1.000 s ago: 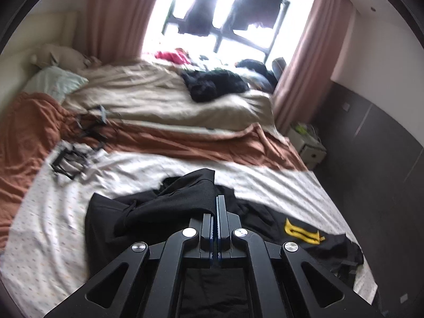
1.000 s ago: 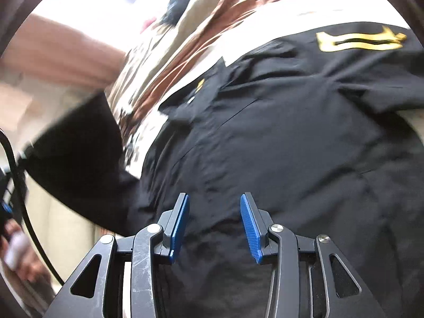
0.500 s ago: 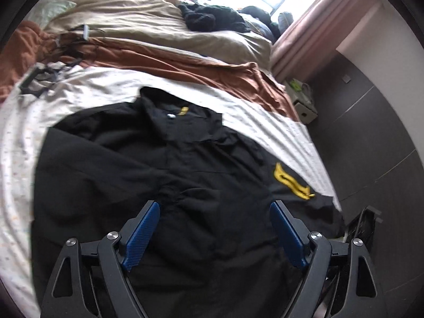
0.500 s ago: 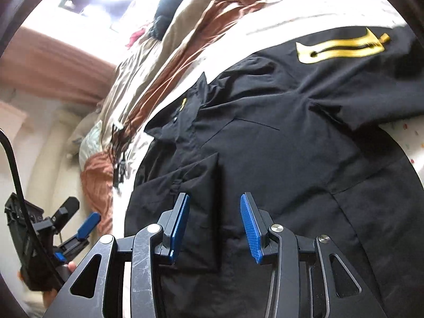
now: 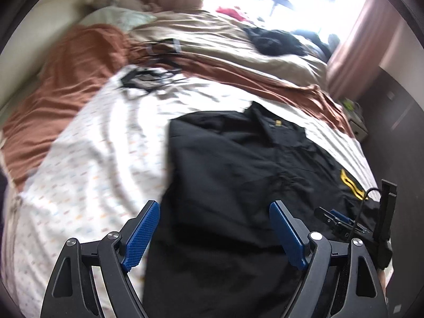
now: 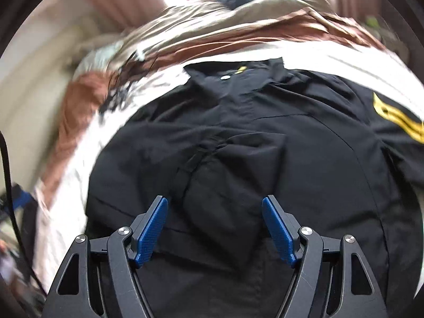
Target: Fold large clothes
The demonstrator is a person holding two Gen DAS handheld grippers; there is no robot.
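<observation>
A large black shirt [image 5: 238, 175] with a yellow emblem [image 5: 351, 185] lies spread on the white patterned sheet [image 5: 87, 164] of the bed, collar away from me. Its left part is folded over onto the body. My left gripper [image 5: 216, 234] is open and empty above the shirt's lower left part. My right gripper [image 6: 214, 232] is open and empty above the shirt's [image 6: 238, 137] middle, over a folded sleeve [image 6: 233, 185]. The right gripper also shows in the left wrist view [image 5: 341, 221], low beside the emblem.
A brown blanket [image 5: 69, 69] and a beige duvet [image 5: 212, 39] lie further up the bed, with black hangers [image 5: 148, 76] and a dark clothes pile [image 5: 275, 42]. A bright window and pink curtains stand behind. A dark wall panel [image 5: 394, 122] runs along the right.
My left gripper let go of the shirt and opened, leaving its left part folded over the body. My right gripper opened wider. Both views swung and are blurred.
</observation>
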